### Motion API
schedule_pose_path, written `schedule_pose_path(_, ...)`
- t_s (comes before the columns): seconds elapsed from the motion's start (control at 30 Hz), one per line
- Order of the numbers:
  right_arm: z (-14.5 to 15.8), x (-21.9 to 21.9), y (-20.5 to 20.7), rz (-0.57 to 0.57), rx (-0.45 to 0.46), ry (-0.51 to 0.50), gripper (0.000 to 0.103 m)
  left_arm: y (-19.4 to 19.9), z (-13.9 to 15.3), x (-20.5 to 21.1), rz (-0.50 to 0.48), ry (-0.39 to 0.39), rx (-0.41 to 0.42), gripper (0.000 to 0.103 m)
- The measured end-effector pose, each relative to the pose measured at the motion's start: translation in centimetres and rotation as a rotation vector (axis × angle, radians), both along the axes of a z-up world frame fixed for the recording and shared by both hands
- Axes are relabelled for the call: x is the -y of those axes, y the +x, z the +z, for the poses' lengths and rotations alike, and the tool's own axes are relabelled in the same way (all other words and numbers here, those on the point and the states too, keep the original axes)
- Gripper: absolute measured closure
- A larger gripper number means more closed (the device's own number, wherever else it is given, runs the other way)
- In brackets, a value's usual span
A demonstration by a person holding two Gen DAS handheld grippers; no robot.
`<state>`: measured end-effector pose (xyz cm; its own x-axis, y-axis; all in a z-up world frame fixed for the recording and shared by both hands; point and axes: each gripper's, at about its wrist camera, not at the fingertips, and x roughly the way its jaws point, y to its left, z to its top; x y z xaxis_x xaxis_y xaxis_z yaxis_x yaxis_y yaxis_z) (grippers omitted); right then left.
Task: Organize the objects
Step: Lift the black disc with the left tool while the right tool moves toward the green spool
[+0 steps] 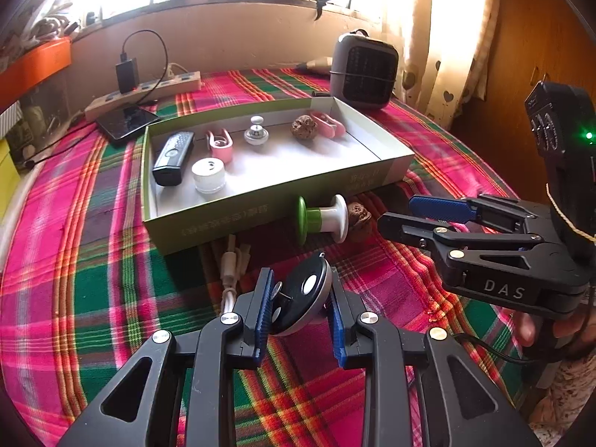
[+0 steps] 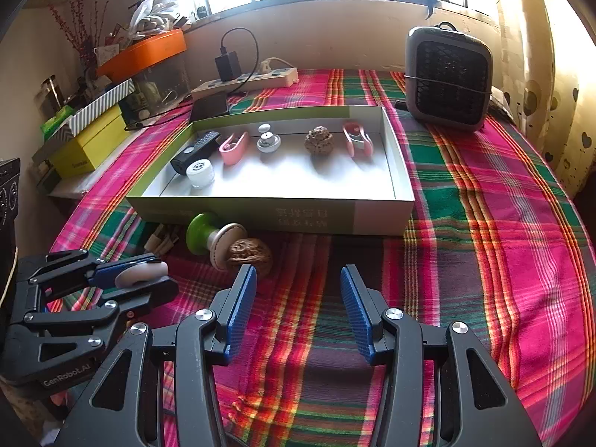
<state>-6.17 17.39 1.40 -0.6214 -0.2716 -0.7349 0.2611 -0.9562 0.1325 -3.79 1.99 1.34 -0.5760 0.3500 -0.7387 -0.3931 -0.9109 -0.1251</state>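
Observation:
My left gripper is shut on a round black and silver gadget, held above the plaid cloth in front of the green box; it also shows in the right wrist view. My right gripper is open and empty over the cloth, and shows in the left wrist view. A green and white spool and a walnut lie in front of the box. The box holds a black remote, a white cap, two pink clips, a silver knob and a second walnut.
A white cable lies on the cloth by the box. A grey heater stands at the back right. A power strip with a black charger and a phone lie behind the box. Boxes are stacked at the left.

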Motion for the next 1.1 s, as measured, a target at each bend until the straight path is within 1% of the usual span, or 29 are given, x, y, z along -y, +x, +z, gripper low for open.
schedule_pose_path(0.17,0.0,0.7,0.0,0.024,-0.002,0.005,0.054,0.5,0.5,1.0,0.015,0.015,-0.011,0.078)
schedule_pose_path(0.6,0.5,2.2,0.3,0.075,-0.035,0.015,0.055,0.2,0.7,3.9,0.102,0.027,-0.017,0.078)
schedule_pose_path(0.7,0.0,2.1,-0.2,0.067,-0.015,0.019,0.055,0.1,0.5,4.4,0.113,0.029,-0.011,0.078)
schedule_pose_path(0.83,0.1,2.2,-0.8,0.068,-0.011,0.034,0.055,0.1,0.4,4.6,0.121,0.038,-0.006,0.078)
schedule_pose_path(0.97,0.8,2.6,-0.5,0.088,-0.035,0.022,0.055,-0.1,0.2,4.7,0.126,0.038,-0.001,0.078)
schedule_pose_path(1.1,1.0,3.6,-0.5,0.117,-0.053,0.043,0.055,-0.2,0.0,4.8,0.126,0.039,0.005,0.078)
